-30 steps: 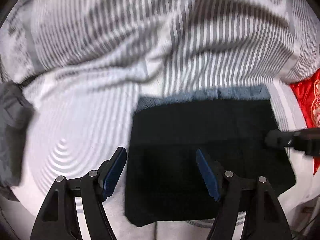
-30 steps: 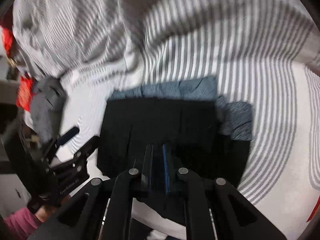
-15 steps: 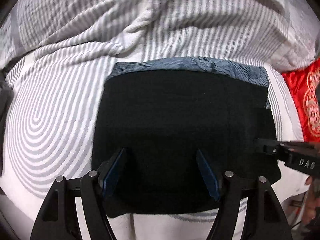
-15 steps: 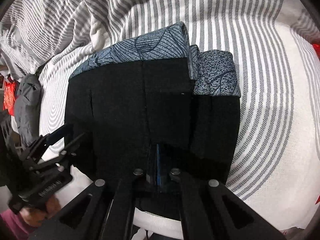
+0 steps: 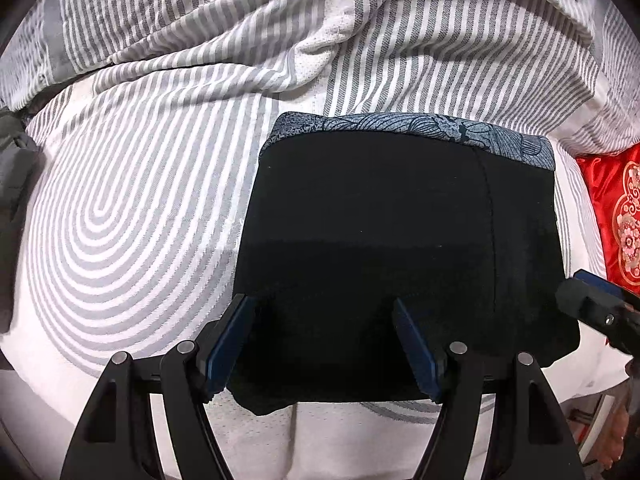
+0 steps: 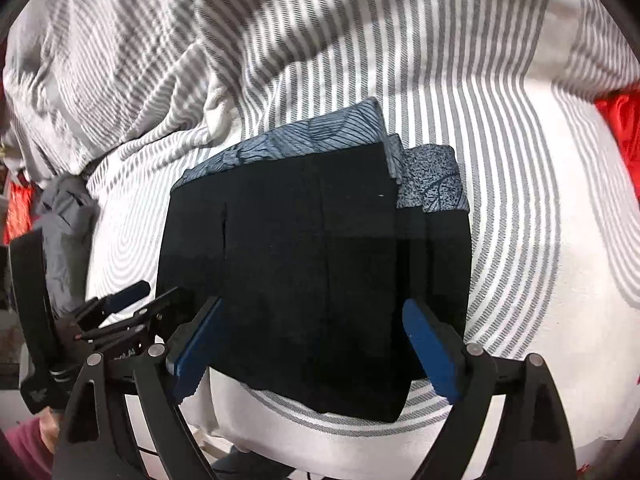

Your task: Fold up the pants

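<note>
Black pants (image 5: 384,248) lie folded into a flat rectangle on a striped bed cover, on top of a blue-grey patterned garment (image 5: 420,130) whose far edge sticks out. They also show in the right wrist view (image 6: 312,264). My left gripper (image 5: 324,340) is open and empty, its blue pads over the pants' near edge. My right gripper (image 6: 314,348) is open and empty over the same near edge. The right gripper's tip shows at the right of the left wrist view (image 5: 592,308); the left gripper shows at the lower left of the right wrist view (image 6: 132,304).
The grey and white striped bed cover (image 5: 140,200) is rumpled behind the pants. A red embroidered cushion (image 5: 616,216) lies to the right. A grey garment (image 6: 64,232) lies at the left. The bed's front edge is just below the grippers.
The right gripper was shut on the pants' near edge and has opened. Both grippers have come closer to the folded pants, which now lie flat.
</note>
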Demonstrator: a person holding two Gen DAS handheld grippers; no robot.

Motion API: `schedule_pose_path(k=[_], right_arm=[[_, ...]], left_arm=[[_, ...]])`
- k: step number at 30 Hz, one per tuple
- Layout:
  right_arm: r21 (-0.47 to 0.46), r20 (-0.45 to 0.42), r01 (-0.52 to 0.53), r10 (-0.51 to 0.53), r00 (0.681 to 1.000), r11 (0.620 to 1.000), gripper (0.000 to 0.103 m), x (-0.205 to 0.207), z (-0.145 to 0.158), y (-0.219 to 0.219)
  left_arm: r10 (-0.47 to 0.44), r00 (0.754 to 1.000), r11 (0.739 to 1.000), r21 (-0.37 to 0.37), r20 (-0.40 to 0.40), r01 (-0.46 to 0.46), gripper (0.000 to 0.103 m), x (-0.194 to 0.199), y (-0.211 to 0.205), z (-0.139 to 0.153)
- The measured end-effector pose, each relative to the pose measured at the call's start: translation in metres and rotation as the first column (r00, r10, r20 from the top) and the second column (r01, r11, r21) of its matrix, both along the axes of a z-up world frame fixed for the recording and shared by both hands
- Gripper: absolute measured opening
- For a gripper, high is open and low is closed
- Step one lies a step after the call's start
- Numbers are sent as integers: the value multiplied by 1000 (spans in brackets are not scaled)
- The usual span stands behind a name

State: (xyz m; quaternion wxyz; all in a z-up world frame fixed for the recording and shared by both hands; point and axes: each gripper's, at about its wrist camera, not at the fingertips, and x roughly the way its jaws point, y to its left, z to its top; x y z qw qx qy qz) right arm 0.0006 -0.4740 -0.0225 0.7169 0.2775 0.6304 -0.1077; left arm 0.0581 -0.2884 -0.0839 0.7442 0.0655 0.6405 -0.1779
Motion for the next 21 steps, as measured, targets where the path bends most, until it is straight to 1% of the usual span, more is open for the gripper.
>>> schedule_pose_path(k=[4, 6, 7, 8, 10, 11, 12, 13, 15, 17, 21], right_arm=[[-33, -19, -13, 13, 1000, 999, 91, -4, 1, 8], [-43, -37, -16, 14, 999, 999, 91, -4, -3, 13], [-49, -54, -13, 10, 998, 999, 91, -4, -8, 16], [-49, -95, -9, 4, 996, 999, 91, -5, -18, 18], [-53, -129, -13, 6, 992, 998, 91, -8, -32, 22], [-75, -125, -30, 20, 992, 997, 94, -9, -36, 25], [-90, -109, -54, 44, 993, 994, 99, -8, -37, 31], [-96, -108, -71, 61, 992, 993, 101, -7, -37, 35], [-115, -129, -107, 91, 987, 988, 102, -4, -38, 42], [-104, -124, -95, 82, 989, 990, 102, -5, -36, 41], [-52, -94, -18, 13, 995, 998, 102, -15, -28, 28]], left_arm=[[-8, 1000, 1000, -10, 4, 8, 73, 0, 3, 4], [-15, 1000, 1000, -18, 3, 15, 73, 0, 5, 5], [-21, 1000, 1000, -18, 4, 21, 73, -1, 6, 6], [-27, 1000, 999, -16, 6, 27, 73, -1, 7, 6], [-43, 999, 999, -11, 5, 43, 73, -2, 10, 7], [-46, 999, 999, -10, 4, 46, 73, -3, 12, 7], [-48, 999, 999, -8, 3, 48, 73, -3, 15, 8], [-47, 999, 999, -8, 7, 47, 73, -4, 20, 9], [-44, 999, 999, -13, 16, 44, 73, -2, 28, 11], [-43, 999, 999, -15, 9, 43, 73, 1, 37, 10], [-27, 1000, 999, -29, 16, 28, 73, 9, 50, 9]])
